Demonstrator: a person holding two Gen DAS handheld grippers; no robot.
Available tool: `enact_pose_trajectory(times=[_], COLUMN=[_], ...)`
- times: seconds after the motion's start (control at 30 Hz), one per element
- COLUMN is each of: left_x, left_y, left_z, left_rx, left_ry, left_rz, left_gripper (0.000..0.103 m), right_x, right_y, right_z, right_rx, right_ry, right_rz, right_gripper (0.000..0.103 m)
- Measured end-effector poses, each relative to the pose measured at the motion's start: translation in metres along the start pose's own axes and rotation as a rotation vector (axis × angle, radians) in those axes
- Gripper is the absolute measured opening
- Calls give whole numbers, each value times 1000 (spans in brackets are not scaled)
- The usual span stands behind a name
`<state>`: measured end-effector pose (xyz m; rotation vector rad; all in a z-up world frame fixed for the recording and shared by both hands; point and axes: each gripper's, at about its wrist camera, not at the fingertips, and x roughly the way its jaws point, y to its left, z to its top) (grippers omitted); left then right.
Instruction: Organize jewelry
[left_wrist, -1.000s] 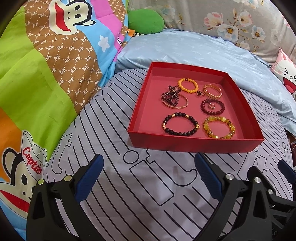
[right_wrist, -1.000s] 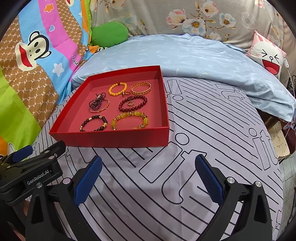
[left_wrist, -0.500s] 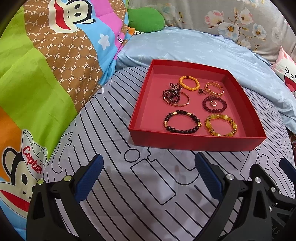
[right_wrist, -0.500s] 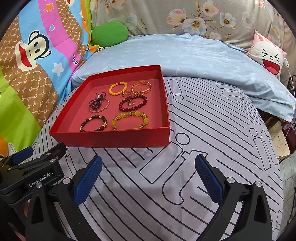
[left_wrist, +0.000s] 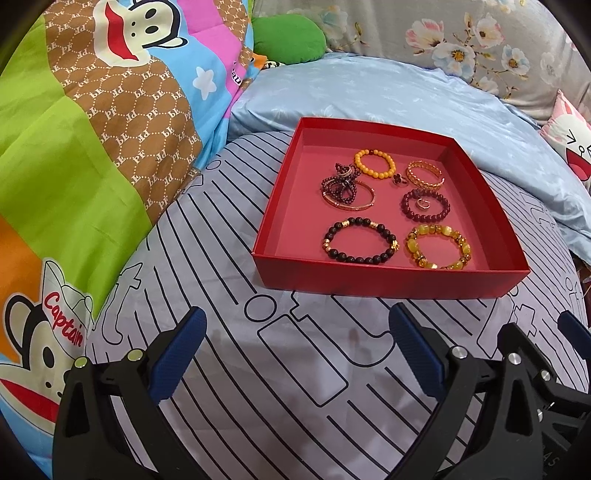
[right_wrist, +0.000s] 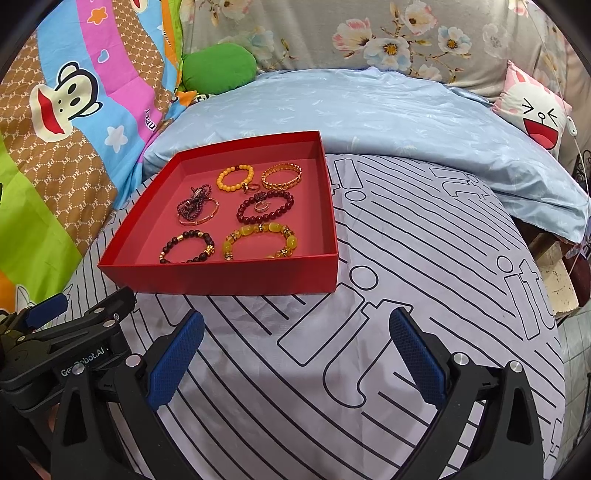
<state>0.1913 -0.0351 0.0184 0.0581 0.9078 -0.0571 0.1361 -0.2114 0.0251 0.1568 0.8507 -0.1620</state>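
A red tray (left_wrist: 384, 280) (right_wrist: 221, 275) sits on the striped grey bedspread. In it lie several bracelets: an orange bead one (left_wrist: 373, 163), a gold chain one (left_wrist: 424, 176), a dark red bead one (left_wrist: 425, 205) with a ring inside it, a black bead one (left_wrist: 360, 244), a yellow bead one (left_wrist: 438, 246), and a tangled dark necklace on a thin bangle (left_wrist: 343, 188). My left gripper (left_wrist: 295, 336) is open and empty, short of the tray's front wall. My right gripper (right_wrist: 295, 339) is open and empty, in front of the tray's right corner.
A colourful monkey-print quilt (left_wrist: 74, 129) rises at the left. A light blue pillow (right_wrist: 369, 110) lies behind the tray, with a green cushion (right_wrist: 218, 66) and a pink cartoon cushion (right_wrist: 535, 107) beyond. The bed edge drops off at the right (right_wrist: 554, 280).
Both grippers have drawn back slightly from the tray and stayed open. The jewelry has not moved.
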Motion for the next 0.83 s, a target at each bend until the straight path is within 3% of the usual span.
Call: enact_pose_trajectory(times=[0.83], left_x=[-3], left_y=[-1], left_z=[0], left_rx=[7], left_ry=[-20], left_rz=[2], left_gripper=[95], right_x=[1], right_y=[-2], right_z=[1], right_rx=[6], right_ry=[-2], right_rz=[-1], right_gripper=[97])
